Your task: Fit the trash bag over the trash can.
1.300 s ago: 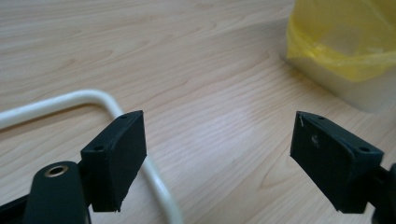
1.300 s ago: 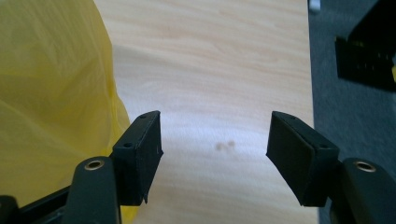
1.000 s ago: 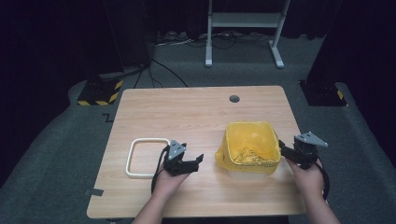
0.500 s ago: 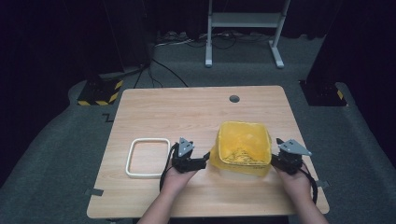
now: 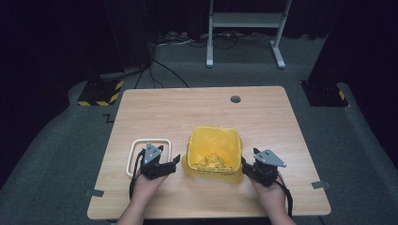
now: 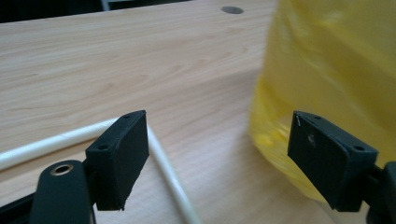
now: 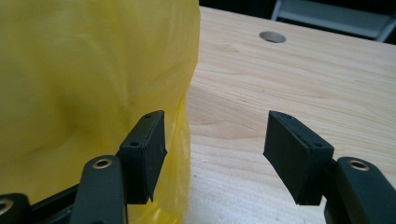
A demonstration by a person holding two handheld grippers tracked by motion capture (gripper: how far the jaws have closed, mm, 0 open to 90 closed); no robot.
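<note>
yellow bag (image 6: 327, 70) blurred and cut off at frame edge, white frame (image 6: 168, 172) partly behind left tool's jaw

My table (image 5: 197, 110) is pale wood-grain laminate, smooth and matt. The yellow bag (image 5: 215, 152) is thin translucent plastic film, slightly glossy (creased throughout). The white frame (image 5: 135, 144) looks smooth matt plastic. My tool pads (image 7: 147, 151) are matt black rubber-like.

Two hand-held grippers, black bodies. Left gripper (image 5: 175, 161): grey three-cornered plate on top, black cable looping off toward 7 o'clock. Right gripper (image 5: 244, 165): matching grey plate, black cable trailing toward 5 o'clock along the forearm. Jaws: flat rectangular black pads (image 6: 122, 154), two small screw holes each, mounted on black links with brass-coloured rivets. Forearms bare, no sleeves.
</note>
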